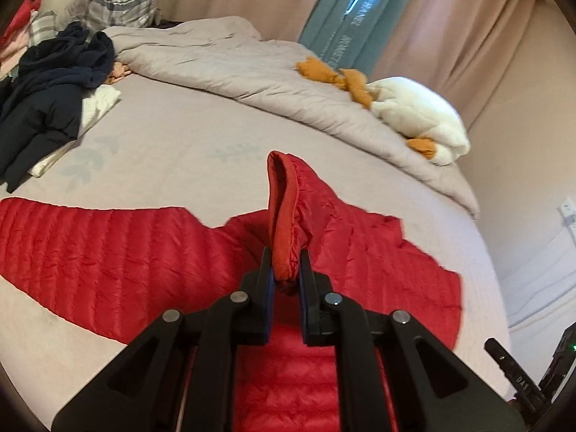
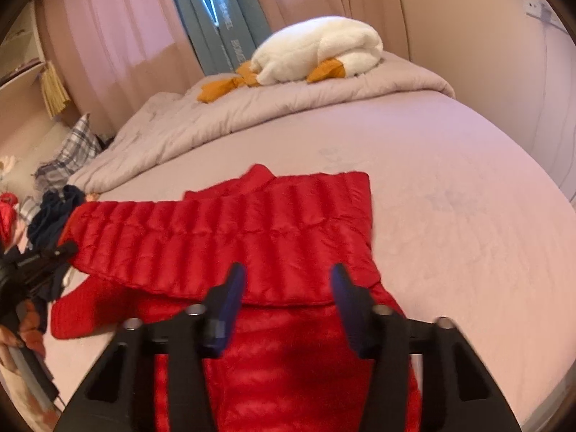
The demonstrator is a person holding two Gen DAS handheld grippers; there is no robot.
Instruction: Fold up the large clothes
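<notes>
My left gripper pinched the red down jacket's cuff while my right gripper hung half-open above it, near hem cut off.

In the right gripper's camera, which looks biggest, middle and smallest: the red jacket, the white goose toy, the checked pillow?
Largest to smallest, as they look:
1. red jacket, though it lies closest to the camera
2. white goose toy
3. checked pillow, far off at the edge, so its true size is unsure
</notes>
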